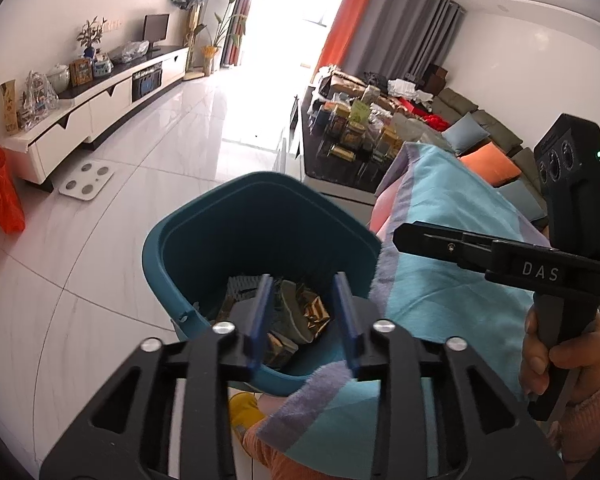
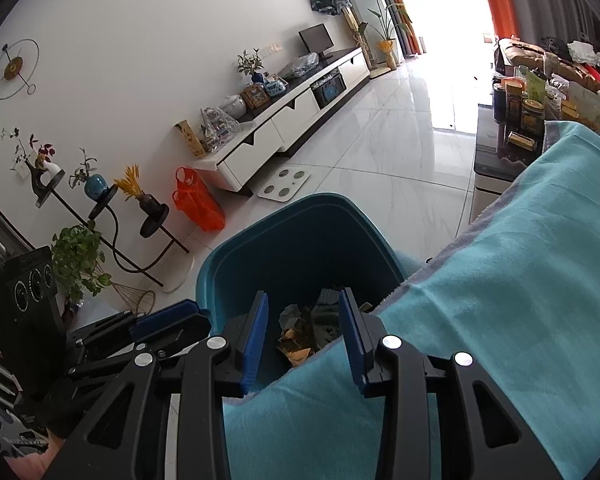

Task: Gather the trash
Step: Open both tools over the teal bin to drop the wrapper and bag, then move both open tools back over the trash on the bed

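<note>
Left wrist view looks down my left gripper (image 1: 302,322) into one teal bin (image 1: 188,240) on the white tiled floor (image 1: 148,184), hard against the edge of a turquoise blanket (image 1: 440,216). Crumpled trash (image 1: 300,316) lies in the bottom of the bin: a gold foil wrapper, some grey-green scraps and a ribbed grey piece; I cannot count the pieces exactly. My left jaws stand partly open above the bin with nothing between the pads. My right hand (image 1: 556,356) grips its handle over the blanket, to the right.

From the right wrist view, my right gripper (image 2: 304,336) is also part open and holds nothing. It hovers over the same bin (image 2: 220,276), whose near right rim the blanket (image 2: 500,264) overlaps, and the trash (image 2: 300,340) shows between the pads. My left gripper (image 2: 168,320) shows at the bin's left rim.

Around: one white bathroom scale (image 2: 285,185) on the floor, one orange plastic bag (image 2: 198,200) near the long white TV cabinet (image 2: 284,116), and a dark table (image 1: 340,160) crowded with boxes beyond the blanket.
</note>
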Available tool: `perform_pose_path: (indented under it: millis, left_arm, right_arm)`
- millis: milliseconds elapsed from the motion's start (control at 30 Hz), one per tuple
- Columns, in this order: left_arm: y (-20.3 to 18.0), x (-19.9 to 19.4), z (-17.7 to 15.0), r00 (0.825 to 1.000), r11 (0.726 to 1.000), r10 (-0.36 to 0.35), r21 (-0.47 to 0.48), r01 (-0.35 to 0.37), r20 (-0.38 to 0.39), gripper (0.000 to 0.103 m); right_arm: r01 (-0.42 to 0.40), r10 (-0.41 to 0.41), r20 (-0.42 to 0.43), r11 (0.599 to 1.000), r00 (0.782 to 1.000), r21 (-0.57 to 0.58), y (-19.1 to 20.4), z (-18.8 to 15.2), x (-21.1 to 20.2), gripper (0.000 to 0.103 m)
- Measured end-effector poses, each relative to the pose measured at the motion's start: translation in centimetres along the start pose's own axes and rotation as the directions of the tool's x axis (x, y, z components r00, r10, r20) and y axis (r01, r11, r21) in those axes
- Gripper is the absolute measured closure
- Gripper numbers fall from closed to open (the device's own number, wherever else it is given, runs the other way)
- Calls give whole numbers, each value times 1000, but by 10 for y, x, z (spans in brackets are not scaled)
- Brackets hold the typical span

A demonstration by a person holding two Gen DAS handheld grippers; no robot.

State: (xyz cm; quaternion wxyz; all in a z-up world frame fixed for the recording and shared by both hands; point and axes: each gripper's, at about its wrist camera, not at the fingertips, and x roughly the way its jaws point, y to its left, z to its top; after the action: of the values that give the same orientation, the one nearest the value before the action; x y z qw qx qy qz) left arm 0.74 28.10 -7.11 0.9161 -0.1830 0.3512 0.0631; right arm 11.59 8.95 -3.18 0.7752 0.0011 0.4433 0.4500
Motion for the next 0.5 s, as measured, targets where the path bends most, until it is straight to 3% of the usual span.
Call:
perform_pose_path:
  millis: [267,500]
  left_arm:
    - [-39,-21,-8,994,993,-101,72,98,46,48]
    - [-111,-19,-21,968,947,-249,211,244,-1,44]
  right_arm:
    - [4,-3,77,1000,997,-20,-5,-17,-56,64]
    - [71,-78,173,997,982,43,-36,-52,-129,62]
